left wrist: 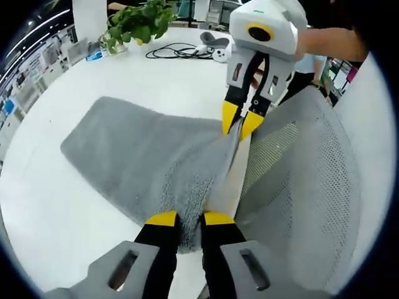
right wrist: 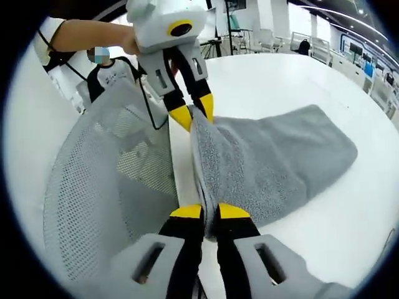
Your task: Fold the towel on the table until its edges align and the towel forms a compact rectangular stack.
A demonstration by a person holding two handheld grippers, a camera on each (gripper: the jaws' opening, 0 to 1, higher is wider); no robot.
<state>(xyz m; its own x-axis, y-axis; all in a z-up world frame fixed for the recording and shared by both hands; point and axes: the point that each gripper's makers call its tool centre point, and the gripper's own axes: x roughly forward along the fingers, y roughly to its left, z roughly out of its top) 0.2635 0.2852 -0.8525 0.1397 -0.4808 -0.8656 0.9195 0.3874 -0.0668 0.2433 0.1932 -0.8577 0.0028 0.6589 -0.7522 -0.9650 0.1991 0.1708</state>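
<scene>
grey towel (left wrist: 137, 149) edge pinched, both claws (left wrist: 189, 219) (right wrist: 210, 212)

Showing grey moulded housings with slotted openings at the base of the left gripper (left wrist: 189, 218) and the right gripper (right wrist: 210, 211). Carrying black fingers (left wrist: 161, 233) ending in yellow tips. Wearing a white rounded shell with a yellow-ringed dark disc on each opposite gripper. Trailing a thin black cable (right wrist: 148, 103) beside one.

Left tool (left wrist: 190, 218) and right tool (right wrist: 210, 211), both clamped, face each other.
</scene>
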